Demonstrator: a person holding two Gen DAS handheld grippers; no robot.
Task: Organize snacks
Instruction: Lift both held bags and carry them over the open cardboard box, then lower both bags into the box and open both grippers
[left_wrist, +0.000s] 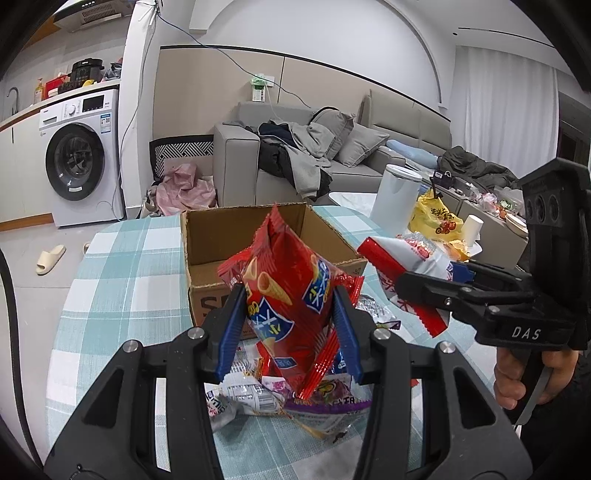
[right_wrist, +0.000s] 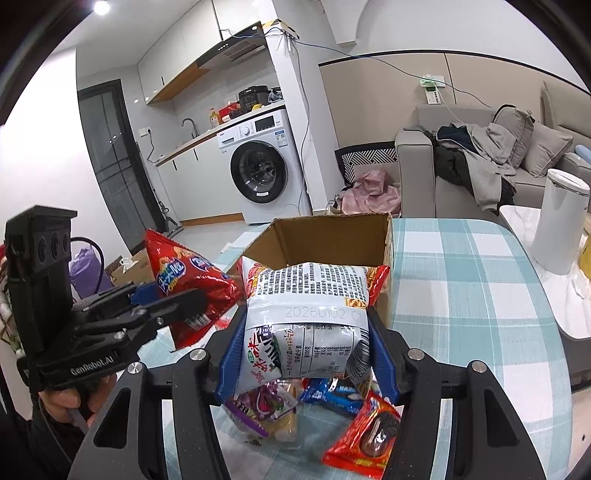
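My left gripper (left_wrist: 290, 306) is shut on a red snack bag with cone pictures (left_wrist: 291, 291), held upright above the table. In the right wrist view that same red bag (right_wrist: 184, 280) and the left gripper (right_wrist: 177, 299) show at the left. The right gripper (right_wrist: 304, 332) is shut on a white and red snack bag with printed text (right_wrist: 306, 314); in the left wrist view this bag (left_wrist: 406, 266) hangs at the right in the right gripper (left_wrist: 428, 290). An open cardboard box (left_wrist: 207, 236) (right_wrist: 332, 236) stands just behind both bags. Loose snack packets (left_wrist: 314, 402) (right_wrist: 365, 439) lie below the grippers.
The round table wears a teal checked cloth (left_wrist: 122, 280) (right_wrist: 461, 295). A white canister (right_wrist: 557, 221) stands on a marble table at the right, beside a yellow bag (left_wrist: 436, 218) and a paper cup (left_wrist: 472, 229). A person's hand (left_wrist: 524, 373) holds the right gripper's handle. Sofa and washing machine stand behind.
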